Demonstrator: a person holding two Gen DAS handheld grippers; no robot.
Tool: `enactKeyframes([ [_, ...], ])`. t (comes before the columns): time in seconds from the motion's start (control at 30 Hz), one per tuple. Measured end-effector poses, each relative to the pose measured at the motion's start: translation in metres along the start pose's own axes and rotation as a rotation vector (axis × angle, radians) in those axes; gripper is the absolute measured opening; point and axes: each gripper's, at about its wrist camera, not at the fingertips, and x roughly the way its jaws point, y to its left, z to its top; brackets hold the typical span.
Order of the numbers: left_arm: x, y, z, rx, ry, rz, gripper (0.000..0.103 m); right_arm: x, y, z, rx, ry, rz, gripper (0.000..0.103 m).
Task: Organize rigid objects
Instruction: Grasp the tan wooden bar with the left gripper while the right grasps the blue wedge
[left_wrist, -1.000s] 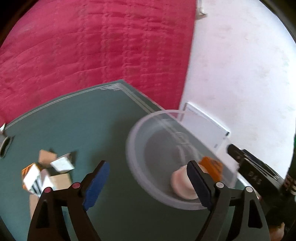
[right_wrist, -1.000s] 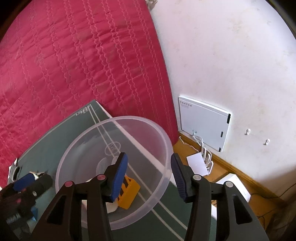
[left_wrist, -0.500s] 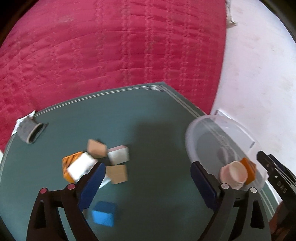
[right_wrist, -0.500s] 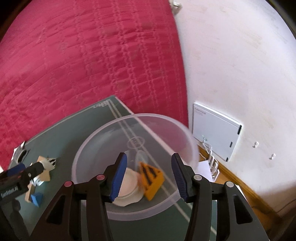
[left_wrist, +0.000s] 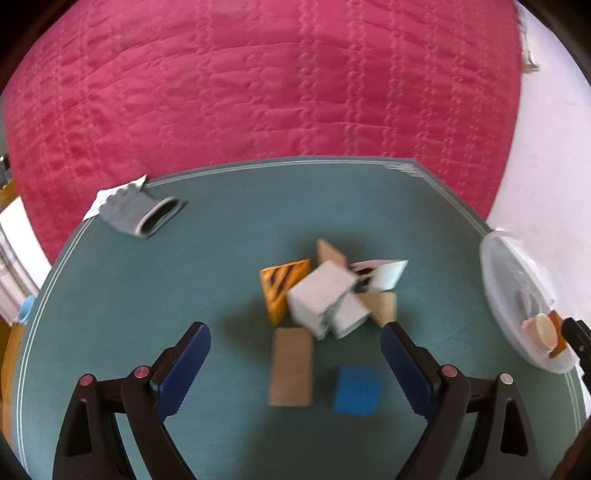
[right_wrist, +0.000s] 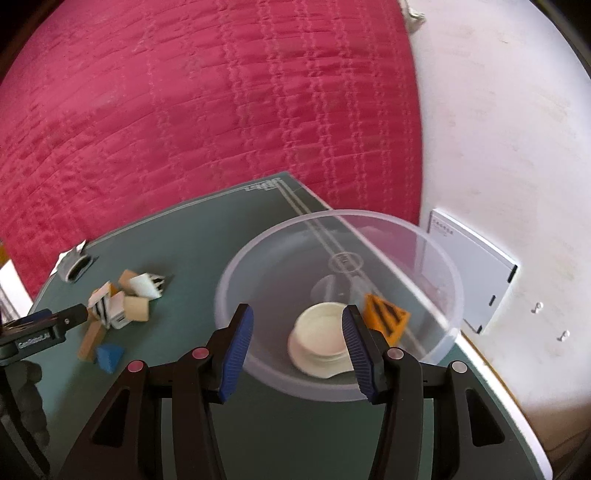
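Blue-padded L gripper (left_wrist: 295, 365) has jaws spread wide, just been opening, nothing gripped; tan block (left_wrist: 291, 367) and blue cube (left_wrist: 356, 390) sit on the mat btwn the pads but untouched. Tan block lies flat, long axis running away from cam, roughly in line w/ the fingers. Just past them is the main pile: white cube (left_wrist: 321, 297) tipped on a corner, orange striped block (left_wrist: 280, 290) leaning against it, white wedge (left_wrist: 384, 273) and a couple more tan pieces touching, orientation too blurred to call. R gripper (right_wrist: 297, 349) is partly open, empty, hovering at near rim of clear bowl (right_wrist: 439, 258); not clamped on rim as far as I can tell. Bowl sits at mat's right edge, well apart from the pile. Inside: cream round cup (right_wrist: 321, 332), mouth up, plus one orange striped wedge (right_wrist: 388, 317), point toward far wall. Progress est: 2 pcs binned, approx 7 on green mat (left_wrist: 110, 314) left, so early. Grey sleeve-like item (left_wrist: 142, 214) at far left corner, open end facing cam; unclear if it counts.
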Motion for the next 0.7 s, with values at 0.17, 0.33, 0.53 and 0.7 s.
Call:
enactKeyframes([
  [0.17, 0.007, 0.016, -0.008, -0.016, 0.027, 0.032, 0.096, -0.003, 0.020, -0.006, -0.046, 0.018, 0.056, 0.055],
  [0.33, 0.016, 0.023, -0.015, -0.026, 0.059, 0.052, 0.096, -0.009, 0.042, -0.012, -0.109, 0.016, 0.096, 0.055],
  [0.53, 0.029, 0.015, -0.018, 0.002, 0.094, 0.036, 0.096, -0.005, 0.061, -0.018, -0.151, 0.049, 0.143, 0.055],
  [0.7, 0.040, 0.019, -0.019, -0.004, 0.124, 0.033, 0.095, 0.001, 0.074, -0.026, -0.178, 0.104, 0.194, 0.055],
])
